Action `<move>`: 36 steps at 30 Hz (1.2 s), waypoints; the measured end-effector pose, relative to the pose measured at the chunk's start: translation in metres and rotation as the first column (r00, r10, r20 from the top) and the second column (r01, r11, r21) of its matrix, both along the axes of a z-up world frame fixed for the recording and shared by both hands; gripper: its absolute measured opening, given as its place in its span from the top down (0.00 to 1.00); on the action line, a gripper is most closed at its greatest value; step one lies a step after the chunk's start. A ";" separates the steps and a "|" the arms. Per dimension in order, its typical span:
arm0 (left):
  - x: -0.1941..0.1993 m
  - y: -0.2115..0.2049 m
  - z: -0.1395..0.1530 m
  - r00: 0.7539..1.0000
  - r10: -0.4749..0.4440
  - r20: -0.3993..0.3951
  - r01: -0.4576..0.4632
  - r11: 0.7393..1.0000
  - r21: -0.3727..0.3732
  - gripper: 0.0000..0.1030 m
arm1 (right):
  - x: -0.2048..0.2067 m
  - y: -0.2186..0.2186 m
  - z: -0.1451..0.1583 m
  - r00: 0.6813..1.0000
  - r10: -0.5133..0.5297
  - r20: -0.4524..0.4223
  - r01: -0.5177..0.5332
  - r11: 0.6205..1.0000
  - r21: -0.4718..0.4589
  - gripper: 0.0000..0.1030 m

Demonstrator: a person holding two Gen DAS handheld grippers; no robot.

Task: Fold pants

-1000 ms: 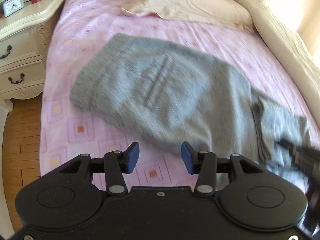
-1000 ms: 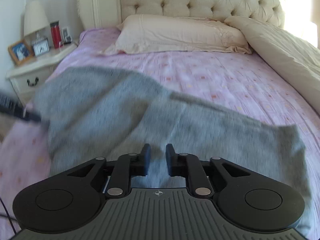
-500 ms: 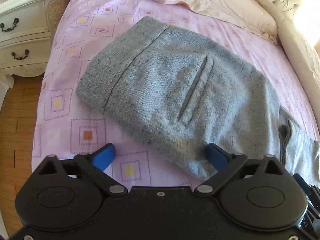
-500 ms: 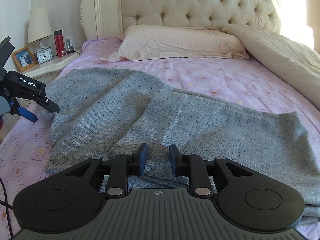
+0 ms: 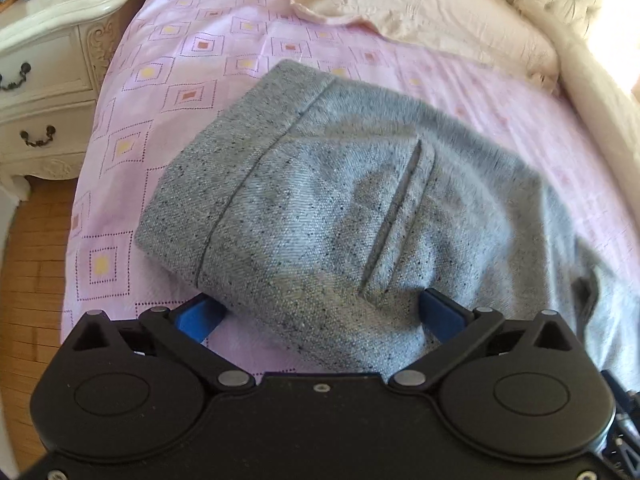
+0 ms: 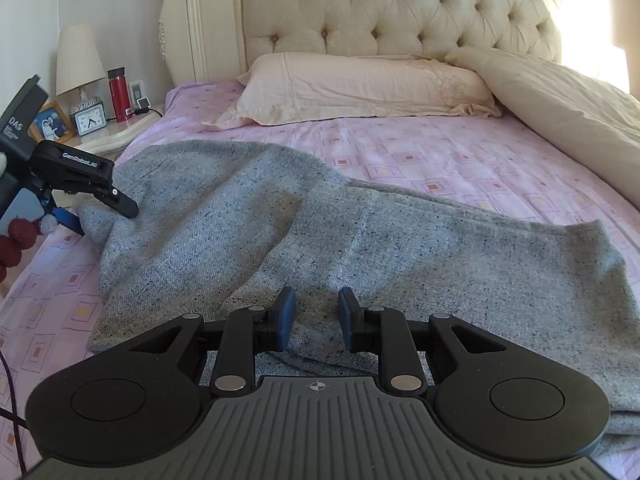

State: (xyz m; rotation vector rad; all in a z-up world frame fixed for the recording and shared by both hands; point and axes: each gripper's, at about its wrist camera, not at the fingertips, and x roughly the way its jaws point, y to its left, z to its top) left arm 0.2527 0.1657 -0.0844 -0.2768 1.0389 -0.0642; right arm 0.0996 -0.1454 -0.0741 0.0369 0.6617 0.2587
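Observation:
The grey speckled pants (image 5: 340, 208) lie across the pink patterned bed sheet (image 5: 168, 52), waistband toward the nightstand and legs running right. My left gripper (image 5: 320, 314) hangs over the near waist corner. Its jaws are opening wide, with the cloth's edge between the blue pads (image 5: 440, 314) and neither pad pressing on it. In the right wrist view the pants (image 6: 400, 256) spread from left to right and the left gripper (image 6: 100, 216) sits at their left end. My right gripper (image 6: 316, 312) hovers low over the middle of the near edge, its jaws a narrow gap apart, pinching nothing.
A cream nightstand (image 5: 44, 60) with a clock (image 6: 90, 122), red bottle (image 6: 119, 94) and lamp (image 6: 78, 56) stands left of the bed. A pillow (image 6: 360, 84) and a bunched duvet (image 6: 560, 120) lie by the tufted headboard (image 6: 380, 12). Wooden floor (image 5: 32, 280) shows past the bed's left edge.
The left gripper's jaws spread from a small gap to wide apart, and it came down closer over the waist end. The pants, blurred before, now lie still. The right gripper barely moved.

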 end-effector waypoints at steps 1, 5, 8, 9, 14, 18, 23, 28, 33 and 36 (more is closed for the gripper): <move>-0.002 0.008 0.000 1.000 0.022 0.017 -0.021 0.999 -0.046 0.03 | 0.000 0.000 0.000 1.000 0.001 0.000 -0.001 1.000 0.000 0.77; 0.000 0.038 -0.001 0.994 0.107 0.010 -0.102 0.972 -0.211 0.02 | 0.001 -0.001 0.001 1.000 -0.002 -0.002 0.002 1.000 0.001 0.77; 0.012 0.044 0.000 0.991 0.130 -0.021 -0.132 0.966 -0.224 0.02 | 0.001 0.000 0.001 1.000 0.001 0.000 -0.001 1.000 -0.006 0.77; 0.016 0.044 0.001 0.990 0.137 -0.027 -0.140 0.966 -0.217 0.02 | 0.001 0.000 0.001 1.000 0.003 0.000 -0.003 1.000 -0.007 0.77; 0.027 0.043 0.003 0.988 0.152 -0.026 -0.154 0.966 -0.209 0.02 | 0.002 -0.001 0.001 1.000 0.004 0.001 -0.004 1.000 -0.004 0.77; 0.038 0.043 0.003 0.988 0.152 -0.032 -0.156 0.963 -0.221 0.03 | 0.002 0.000 0.000 1.000 0.006 0.002 -0.006 1.000 -0.003 0.77; 0.044 0.041 0.007 0.984 0.174 -0.034 -0.177 0.966 -0.188 0.30 | 0.002 0.000 -0.001 1.000 0.007 0.004 -0.007 1.000 0.006 0.77; 0.037 0.036 0.022 0.987 0.161 -0.021 -0.163 0.970 -0.183 0.53 | 0.002 0.000 0.002 1.000 0.015 0.012 -0.015 1.000 -0.005 0.78; 0.022 0.001 0.064 0.993 0.093 0.072 -0.089 0.994 -0.060 0.54 | -0.008 0.010 0.014 0.991 0.052 0.122 -0.045 0.997 -0.060 0.77; 0.013 -0.019 0.093 0.992 0.057 0.114 -0.055 0.998 -0.019 0.55 | -0.002 0.023 0.004 0.992 0.126 0.012 -0.124 0.987 -0.105 0.77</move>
